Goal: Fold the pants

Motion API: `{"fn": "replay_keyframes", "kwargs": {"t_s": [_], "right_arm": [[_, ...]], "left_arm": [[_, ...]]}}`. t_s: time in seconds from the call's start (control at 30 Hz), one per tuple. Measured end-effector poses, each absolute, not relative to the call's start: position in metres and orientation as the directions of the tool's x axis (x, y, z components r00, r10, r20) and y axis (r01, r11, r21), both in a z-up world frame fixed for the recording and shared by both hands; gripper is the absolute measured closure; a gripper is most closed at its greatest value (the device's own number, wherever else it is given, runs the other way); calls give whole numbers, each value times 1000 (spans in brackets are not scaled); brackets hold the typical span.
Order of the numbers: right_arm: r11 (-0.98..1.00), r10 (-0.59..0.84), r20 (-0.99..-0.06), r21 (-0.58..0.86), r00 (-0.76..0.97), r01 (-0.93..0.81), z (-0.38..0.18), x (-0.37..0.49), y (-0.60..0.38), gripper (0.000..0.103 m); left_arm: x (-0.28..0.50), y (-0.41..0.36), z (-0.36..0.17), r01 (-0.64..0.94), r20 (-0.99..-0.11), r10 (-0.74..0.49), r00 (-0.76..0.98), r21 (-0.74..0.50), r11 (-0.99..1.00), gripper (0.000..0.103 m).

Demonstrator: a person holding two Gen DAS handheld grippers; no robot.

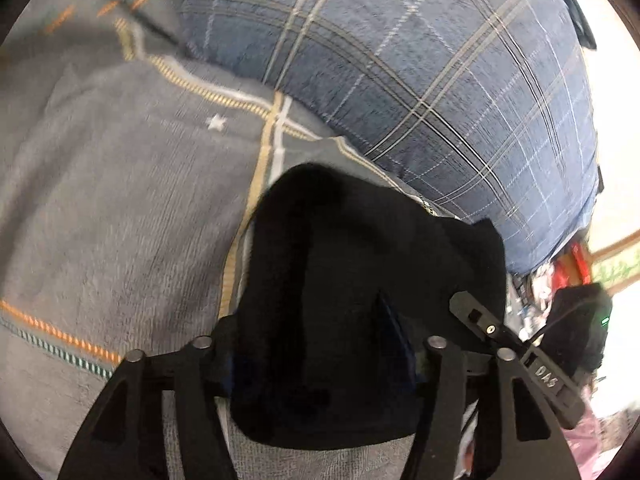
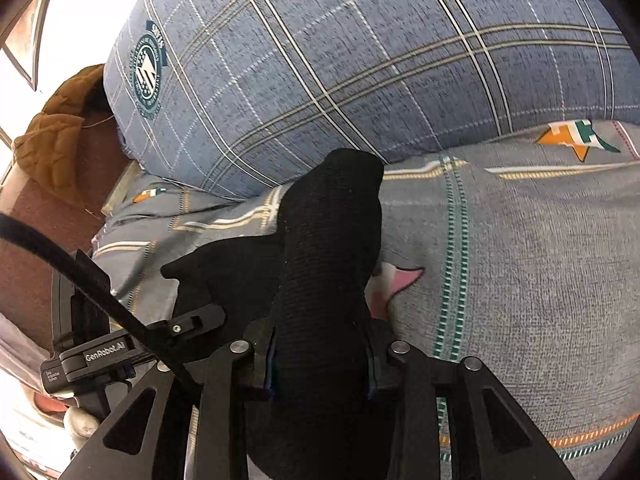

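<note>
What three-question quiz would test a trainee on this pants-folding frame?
1. True or false: both tools grip the black pants.
2. Multiple choice: what lies right behind the pants? A) a wooden chair B) a blue plaid pillow C) a laundry basket
3. Fill in: the pants hang over a grey ______ with orange and green stripes.

Key:
1. True. The left tool and the right tool each pinch a bunch of the black cloth.
2. B.
3. Bedsheet.
</note>
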State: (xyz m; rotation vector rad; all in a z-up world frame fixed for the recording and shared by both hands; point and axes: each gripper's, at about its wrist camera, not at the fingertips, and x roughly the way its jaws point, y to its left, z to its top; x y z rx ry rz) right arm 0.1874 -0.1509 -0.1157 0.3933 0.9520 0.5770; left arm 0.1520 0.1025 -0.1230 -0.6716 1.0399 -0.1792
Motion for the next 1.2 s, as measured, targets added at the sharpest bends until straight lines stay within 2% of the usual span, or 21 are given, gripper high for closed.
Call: {"fn": "replay_keyframes", "kwargs": {"t_s": [0.03,0.1,0.13,0.23,0.37,0.47,0.57,0.63,0.77,0.83,0.93,1.2], "right_arm": [[788,612,-652,550,447,-275,-120,188,-152,59],[795,599,-659,559,454,-237,-129,189,-161,34],[792,599,-657,570,458,-218,-131,189,-166,31],[788,600,-649,579,467,-209,-125,184,-176,30],[831,530,-605,510,594,-222,-86,165,-196,30],[768,603,-507,577,615,-278,-58,166,-204,29],[657,724,-442,677,530,-332,-51,188,-191,29],[636,748,-461,703,477,-319,-60,207,-176,29],[685,698,-534,691,477,-229,-86,231,-168,29],[657,708,-520,733,478,-177,-99,237,-175,31],[586,745,-472,800,471,-126,-117,237,-187,31],[576,743,-452,807,494,-128,-120,229,-188,32]], "left_arm": [[149,107,-126,-176,-722,-463,515,-617,767,39],[143,113,-128,-172,-697,-498,516,-654,737,39],[139,116,-128,-171,-690,-512,511,-665,727,39],[124,125,-119,-163,-691,-522,500,-667,727,39],[95,140,-80,-110,-659,-500,562,-658,745,39],[97,146,-57,-95,-593,-515,619,-708,700,38],[120,133,-52,-93,-568,-523,636,-728,679,37],[138,124,-61,-98,-562,-539,627,-744,661,37],[168,120,-93,-169,-573,-549,608,-770,616,37],[173,124,-107,-214,-586,-538,606,-772,599,37],[167,132,-122,-242,-545,-553,631,-815,527,38],[156,132,-117,-212,-552,-535,640,-796,567,38]]}}
